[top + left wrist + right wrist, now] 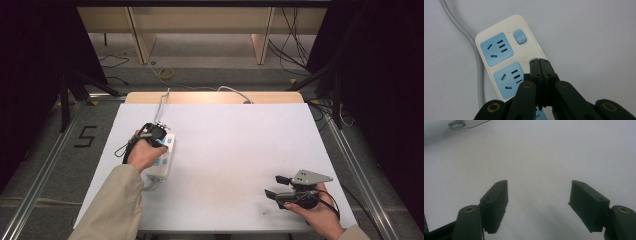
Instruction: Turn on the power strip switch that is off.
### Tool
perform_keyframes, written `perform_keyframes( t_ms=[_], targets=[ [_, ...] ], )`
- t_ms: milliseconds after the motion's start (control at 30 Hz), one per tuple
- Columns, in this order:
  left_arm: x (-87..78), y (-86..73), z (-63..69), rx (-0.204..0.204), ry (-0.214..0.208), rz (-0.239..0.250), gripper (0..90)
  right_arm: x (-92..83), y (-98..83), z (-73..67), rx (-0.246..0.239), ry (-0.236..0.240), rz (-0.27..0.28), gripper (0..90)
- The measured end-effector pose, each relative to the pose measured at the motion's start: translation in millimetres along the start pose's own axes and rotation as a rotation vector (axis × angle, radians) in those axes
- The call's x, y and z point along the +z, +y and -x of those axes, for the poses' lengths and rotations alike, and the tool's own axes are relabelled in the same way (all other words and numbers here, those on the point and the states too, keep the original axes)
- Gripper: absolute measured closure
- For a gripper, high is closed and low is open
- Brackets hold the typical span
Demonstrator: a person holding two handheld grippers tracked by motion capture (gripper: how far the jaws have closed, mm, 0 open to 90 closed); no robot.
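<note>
Left gripper [539, 61] jaws pressed together, tips on the power strip's [506, 57] second switch, centre frame | strip lies left of middle on the white table [235, 150] | right gripper [274, 186] spread wide, idle lower right | risk: tips skid off the switch; unheld strip slides
</note>
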State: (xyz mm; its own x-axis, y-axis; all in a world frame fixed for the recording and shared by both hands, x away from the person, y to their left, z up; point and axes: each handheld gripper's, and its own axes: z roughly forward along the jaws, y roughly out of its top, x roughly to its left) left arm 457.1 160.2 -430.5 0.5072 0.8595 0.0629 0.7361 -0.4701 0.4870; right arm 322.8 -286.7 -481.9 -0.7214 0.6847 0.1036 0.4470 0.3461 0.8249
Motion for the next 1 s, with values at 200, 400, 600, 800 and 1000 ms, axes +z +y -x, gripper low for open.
perform_keyframes(
  t_ms=[200, 400, 600, 800, 1000],
  targets=[
    [1.2, 2.0, -1.7, -0.002, 0.001, -0.009, 89.8, 0.1, 0.0, 0.0, 0.0, 0.0, -0.001, 31.9],
    [1.9, 4.2, -2.7, 0.0, 0.002, -0.014, 89.8, 0.2, 0.0, 0.2, -0.001, 0.0, 0.0, 31.9],
    [3.5, 7.0, -4.6, -0.001, 0.003, -0.019, 89.8, 0.1, 0.1, 0.1, -0.001, 0.0, 0.001, 31.8],
    [7.1, 7.9, -6.4, -0.013, 0.003, -0.024, 89.8, 0.1, 0.0, 0.2, 0.0, 0.0, 0.001, 31.9],
    [9.1, 8.9, -8.4, -0.011, 0.005, -0.031, 89.8, 0.0, 0.0, 0.4, 0.002, -0.001, 0.001, 31.9]
  ],
)
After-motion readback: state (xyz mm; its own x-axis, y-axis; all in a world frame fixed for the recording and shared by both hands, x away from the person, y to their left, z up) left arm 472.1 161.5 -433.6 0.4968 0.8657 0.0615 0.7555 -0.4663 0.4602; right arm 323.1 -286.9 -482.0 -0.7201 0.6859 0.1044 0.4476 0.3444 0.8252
